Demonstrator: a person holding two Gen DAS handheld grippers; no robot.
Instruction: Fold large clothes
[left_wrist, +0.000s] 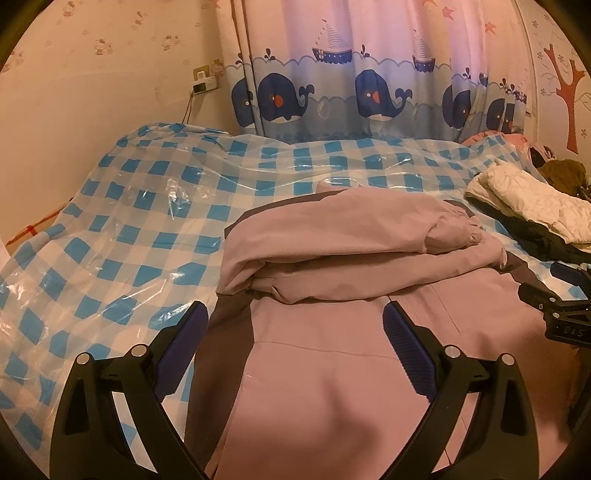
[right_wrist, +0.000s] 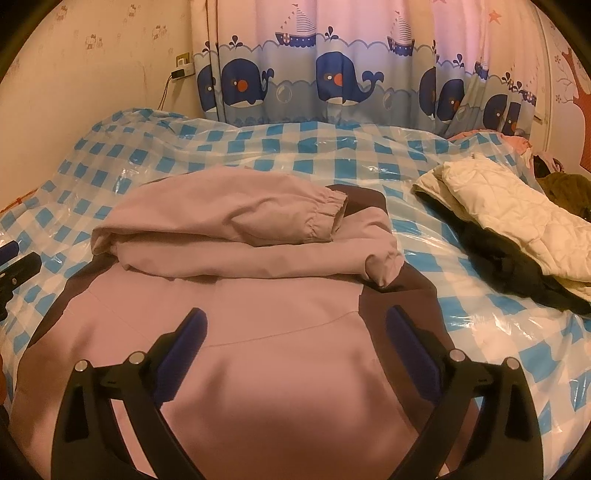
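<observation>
Left wrist view: the left gripper (left_wrist: 293, 314) hangs with its jaws spread wide and nothing between them, above the near part of the pink jacket (left_wrist: 317, 369). The jacket lies flat on the blue-and-white checked plastic sheet (left_wrist: 122, 229), both sleeves (left_wrist: 351, 229) folded across its far part, ahead of the fingertips. The right gripper (right_wrist: 295, 321) is likewise released and empty, over the jacket's near right side, where a darker side panel (right_wrist: 399, 295) runs just beyond its right finger. Farther right of it lies a cream quilted garment (right_wrist: 517, 221). A whale-print curtain (right_wrist: 332, 81) hangs beyond.
</observation>
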